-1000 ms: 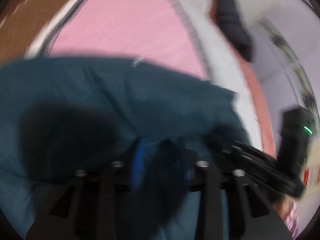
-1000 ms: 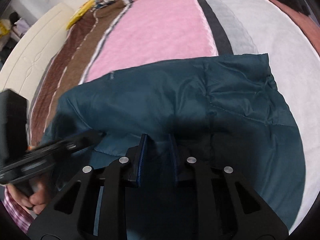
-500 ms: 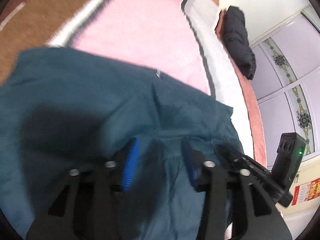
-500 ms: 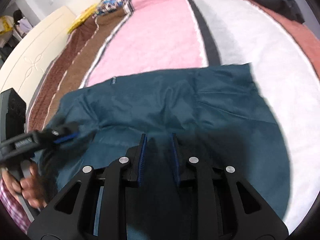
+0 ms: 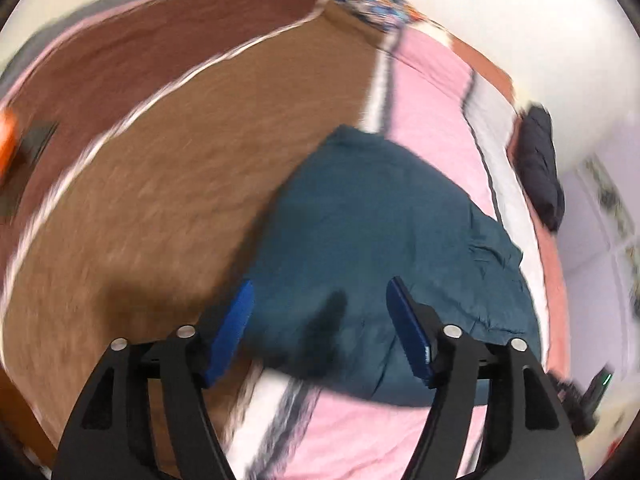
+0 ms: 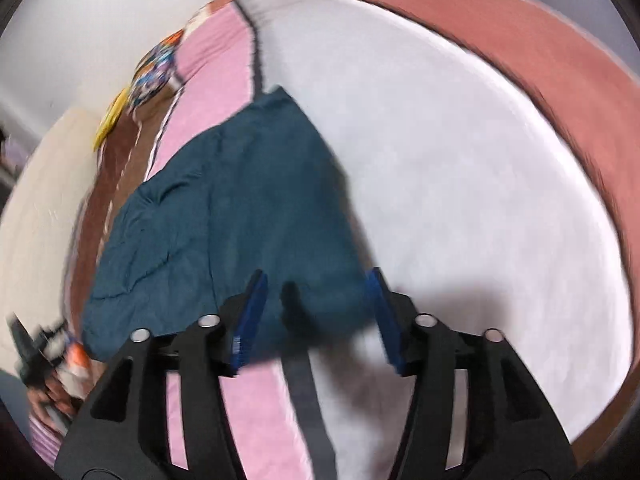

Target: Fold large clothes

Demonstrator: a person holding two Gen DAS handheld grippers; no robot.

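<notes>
striped bedspread (image 5: 152, 184) covers the bed: brown, pink, white, rust bands. one teal garment (image 5: 380, 264) lies bunched on the pink band, crossing onto brown at one side and white (image 6: 460, 184) at the other. wide bare spread all round it. left gripper (image 5: 320, 316) spread wide, holding nothing, above the garment's near edge. right gripper (image 6: 316, 300) likewise wide, holding nothing. one dark garment (image 5: 540, 168) at the far bed edge.

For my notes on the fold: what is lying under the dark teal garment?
The teal garment lies on the striped bedspread: brown, pink and white bands show around it. Whatever lies directly beneath is covered.
</notes>
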